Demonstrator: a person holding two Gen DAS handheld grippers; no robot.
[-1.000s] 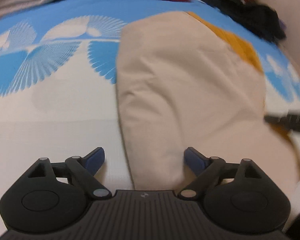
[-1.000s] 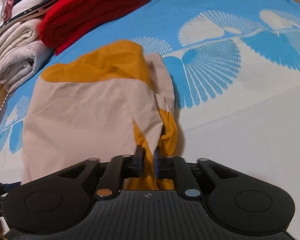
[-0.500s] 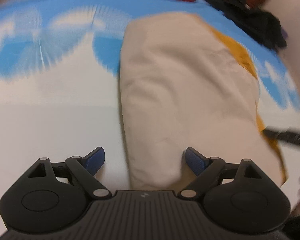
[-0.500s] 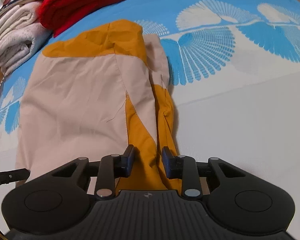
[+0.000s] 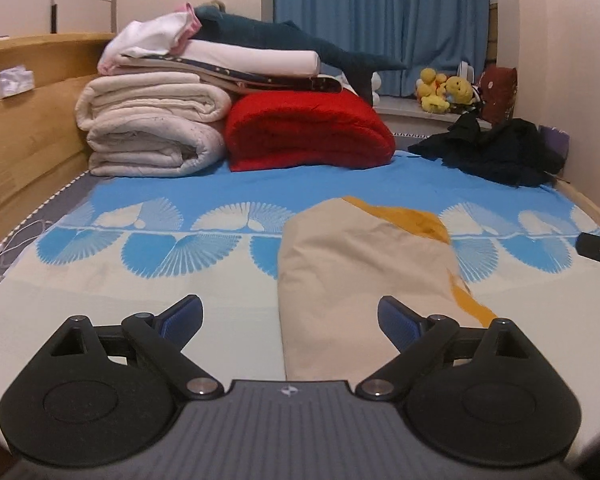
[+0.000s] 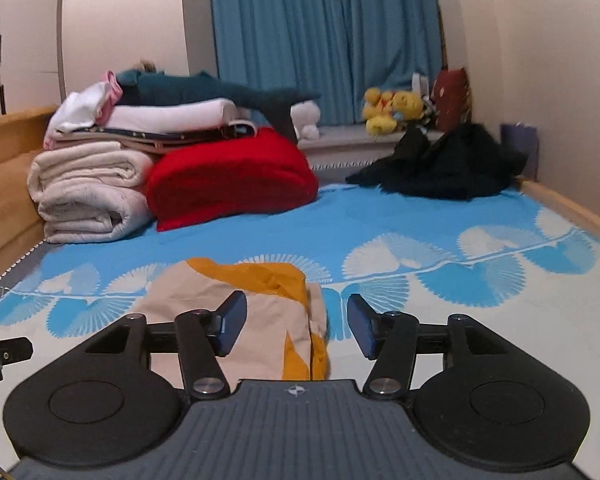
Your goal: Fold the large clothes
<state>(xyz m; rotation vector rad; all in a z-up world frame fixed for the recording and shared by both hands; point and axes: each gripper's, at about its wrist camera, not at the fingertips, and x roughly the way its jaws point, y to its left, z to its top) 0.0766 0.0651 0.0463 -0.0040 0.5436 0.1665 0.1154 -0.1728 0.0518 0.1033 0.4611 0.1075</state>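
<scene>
A folded beige and mustard garment [image 5: 360,268] lies flat on the blue-and-white bed sheet [image 5: 140,280], running away from me. It also shows in the right wrist view [image 6: 260,312]. My left gripper [image 5: 290,320] is open and empty, raised at the garment's near end. My right gripper [image 6: 292,326] is open and empty, above the garment's near right edge. The right gripper's tip [image 5: 598,246] shows at the far right of the left wrist view. The left gripper's tip [image 6: 4,354] shows at the left edge of the right wrist view.
Folded white quilts [image 5: 152,132] and a red blanket [image 5: 308,132] are stacked at the head of the bed. A heap of dark clothes [image 5: 496,152] lies at the back right. Plush toys [image 5: 444,90] sit on the window ledge. A wooden bed frame [image 5: 24,128] runs along the left.
My right gripper has let go of the mustard edge and opened wide. Both grippers have tilted up and pulled back, so the room beyond the bed now shows. The garment lies still.
</scene>
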